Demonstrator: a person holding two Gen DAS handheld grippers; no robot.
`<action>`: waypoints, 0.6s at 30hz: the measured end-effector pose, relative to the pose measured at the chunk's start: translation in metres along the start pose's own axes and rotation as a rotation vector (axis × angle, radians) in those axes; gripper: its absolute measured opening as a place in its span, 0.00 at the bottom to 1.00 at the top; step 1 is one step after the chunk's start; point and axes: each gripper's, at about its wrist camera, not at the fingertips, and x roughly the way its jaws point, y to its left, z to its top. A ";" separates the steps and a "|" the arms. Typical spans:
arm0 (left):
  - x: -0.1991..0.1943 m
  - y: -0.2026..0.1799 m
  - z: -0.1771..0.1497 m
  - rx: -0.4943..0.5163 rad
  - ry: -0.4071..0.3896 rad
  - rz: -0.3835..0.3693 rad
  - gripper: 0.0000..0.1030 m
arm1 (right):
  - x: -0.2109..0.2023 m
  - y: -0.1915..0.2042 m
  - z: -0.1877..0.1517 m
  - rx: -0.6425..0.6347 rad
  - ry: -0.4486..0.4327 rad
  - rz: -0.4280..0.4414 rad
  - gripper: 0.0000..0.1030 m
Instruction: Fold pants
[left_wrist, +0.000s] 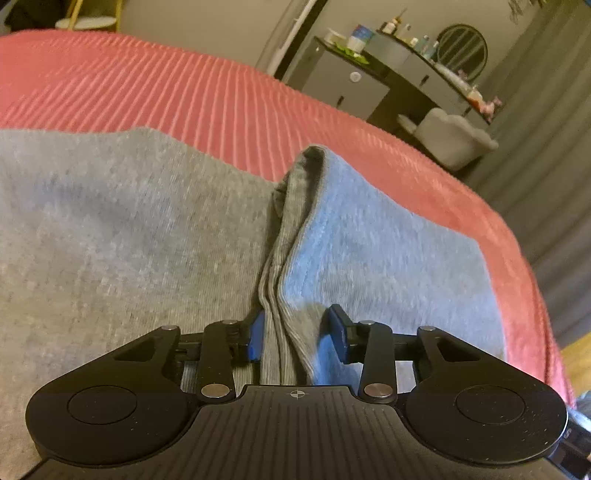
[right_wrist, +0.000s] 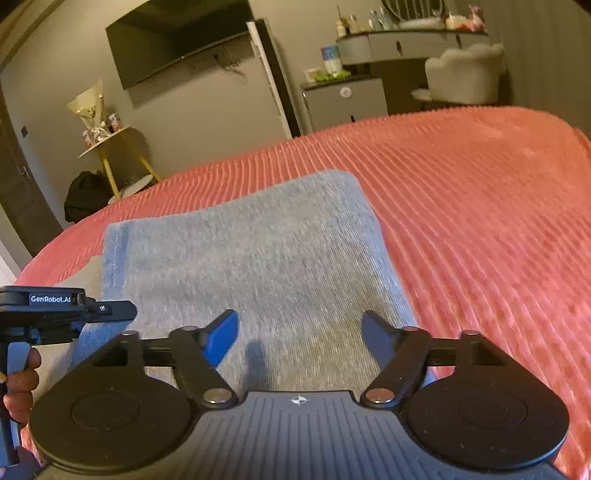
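Grey pants (left_wrist: 110, 229) lie partly folded on a pink ribbed bedspread (left_wrist: 147, 85). In the left wrist view a raised ridge of fabric (left_wrist: 291, 236) runs up between the fingers of my left gripper (left_wrist: 297, 336); the jaws stand a little apart on either side of it. In the right wrist view the pants (right_wrist: 266, 251) form a flat grey rectangle. My right gripper (right_wrist: 299, 336) hovers over its near end, open and empty. The left gripper's body (right_wrist: 55, 310) and the hand holding it show at the left edge.
The bedspread (right_wrist: 480, 203) extends to the right of the pants. Beyond the bed stand a dresser (right_wrist: 406, 44), a pale chair (right_wrist: 461, 74), a wall TV (right_wrist: 177, 40), a yellow side table (right_wrist: 107, 147) and a dark bag (right_wrist: 85, 195).
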 end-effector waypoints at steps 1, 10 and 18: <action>0.003 -0.001 0.000 -0.006 -0.006 -0.007 0.34 | -0.001 0.002 0.000 -0.007 -0.012 -0.005 0.81; -0.003 -0.001 -0.009 0.000 -0.053 -0.013 0.15 | -0.006 -0.009 0.000 0.061 -0.077 0.008 0.86; -0.034 -0.006 -0.005 -0.002 -0.125 -0.056 0.14 | -0.011 -0.006 0.001 0.045 -0.047 0.056 0.87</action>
